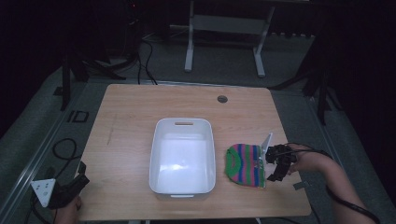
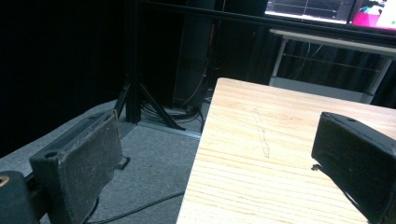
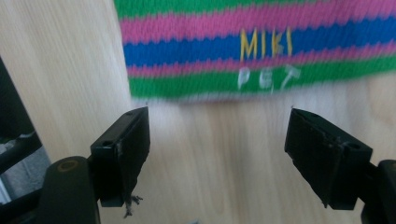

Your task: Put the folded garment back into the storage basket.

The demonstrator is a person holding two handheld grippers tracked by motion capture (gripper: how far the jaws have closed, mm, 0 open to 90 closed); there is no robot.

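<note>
Room: dark, with a wooden table (image 1: 130, 140) lit from above; cables and metal stands lie on the grey floor beyond it.
Landmark: a white plastic bin (image 1: 183, 156) stands near the table's middle, empty, with nothing inside it.
Striped knit piece (image 1: 243, 164): lies flat on the wood just right of the bin, apart from its wall; green, pink and blue bands, with "MIKI PET" stitched near the hem (image 3: 261, 51).
Right gripper (image 1: 274, 164): at the knit piece's far side from the bin, jaws spread wide, holding nothing. In the right gripper view the hem sits just ahead of the jaw tips, with bare wood between them.
Left gripper (image 1: 70, 189): well to the left of the bin, at the table's near corner, jaws wide apart and empty, half over the table edge.
Step in hand: likely the approach for a grasp on the knit piece.
Next move: probably push forward so the hem sits between the jaws, close on it, then lift it toward the bin.
</note>
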